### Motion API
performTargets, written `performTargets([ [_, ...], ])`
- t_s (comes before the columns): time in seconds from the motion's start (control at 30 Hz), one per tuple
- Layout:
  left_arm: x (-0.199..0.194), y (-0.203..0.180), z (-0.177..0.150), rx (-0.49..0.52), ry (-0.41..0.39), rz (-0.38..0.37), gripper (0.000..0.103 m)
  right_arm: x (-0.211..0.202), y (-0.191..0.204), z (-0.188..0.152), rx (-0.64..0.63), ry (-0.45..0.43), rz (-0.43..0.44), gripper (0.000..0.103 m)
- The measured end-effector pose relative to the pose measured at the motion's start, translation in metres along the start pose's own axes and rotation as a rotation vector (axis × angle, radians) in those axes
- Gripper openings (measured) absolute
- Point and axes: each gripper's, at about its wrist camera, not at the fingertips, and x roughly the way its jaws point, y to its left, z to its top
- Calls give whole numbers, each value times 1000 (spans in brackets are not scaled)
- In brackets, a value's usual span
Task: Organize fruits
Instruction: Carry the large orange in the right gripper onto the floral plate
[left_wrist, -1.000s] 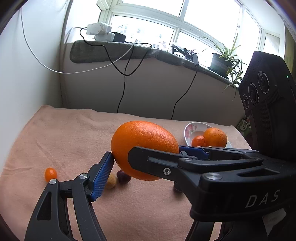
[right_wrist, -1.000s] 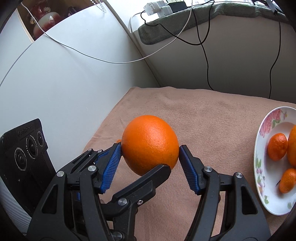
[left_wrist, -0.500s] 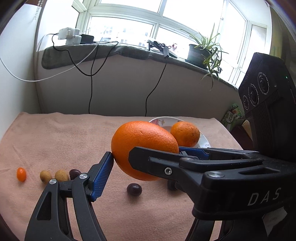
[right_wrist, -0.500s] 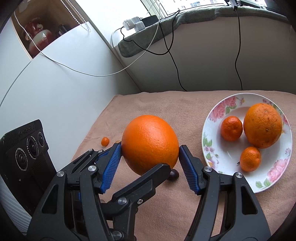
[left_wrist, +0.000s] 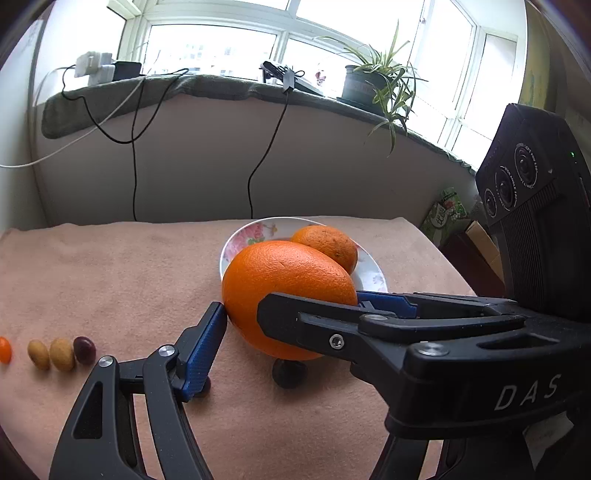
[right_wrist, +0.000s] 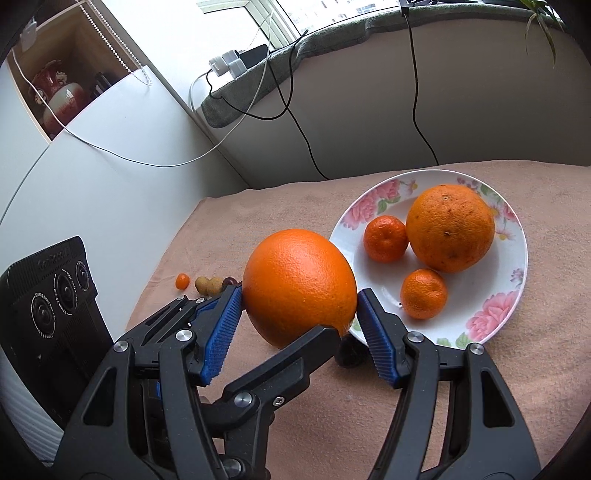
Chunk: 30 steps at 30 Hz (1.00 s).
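Note:
A large orange (left_wrist: 288, 280) (right_wrist: 299, 284) hangs above the pink cloth, just short of the flowered plate (right_wrist: 517, 273) (left_wrist: 236, 240). Both grippers are shut on it. My right gripper (right_wrist: 299, 317) presses its blue pads on the orange's two sides. My left gripper (left_wrist: 295, 321) clamps it crosswise, with one black finger running under the fruit in the right wrist view. On the plate lie a second, speckled orange (right_wrist: 450, 227) (left_wrist: 327, 243) and two mandarins (right_wrist: 386, 238) (right_wrist: 423, 293).
A row of small fruits lies at the cloth's left: a kumquat (left_wrist: 4, 349), two yellowish ones (left_wrist: 62, 353), a dark purple one (left_wrist: 85, 350). Another dark fruit (left_wrist: 288, 373) sits under the held orange. A wall with hanging cables (left_wrist: 258, 173) bounds the far side.
Both grippers have carried the orange to the right across the cloth. The plate has come from the right edge to just behind the orange, and the small fruits have dropped back to the left.

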Motion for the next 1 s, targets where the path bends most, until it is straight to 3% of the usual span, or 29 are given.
performTargets([
  [0.87,32,-2,0,2,61,-28,72,-3,-25,4,64,1,-19,67],
  [1.0,32,-4,4,4,39,-22,66,-11,-23,9,49,-24,-21,67],
])
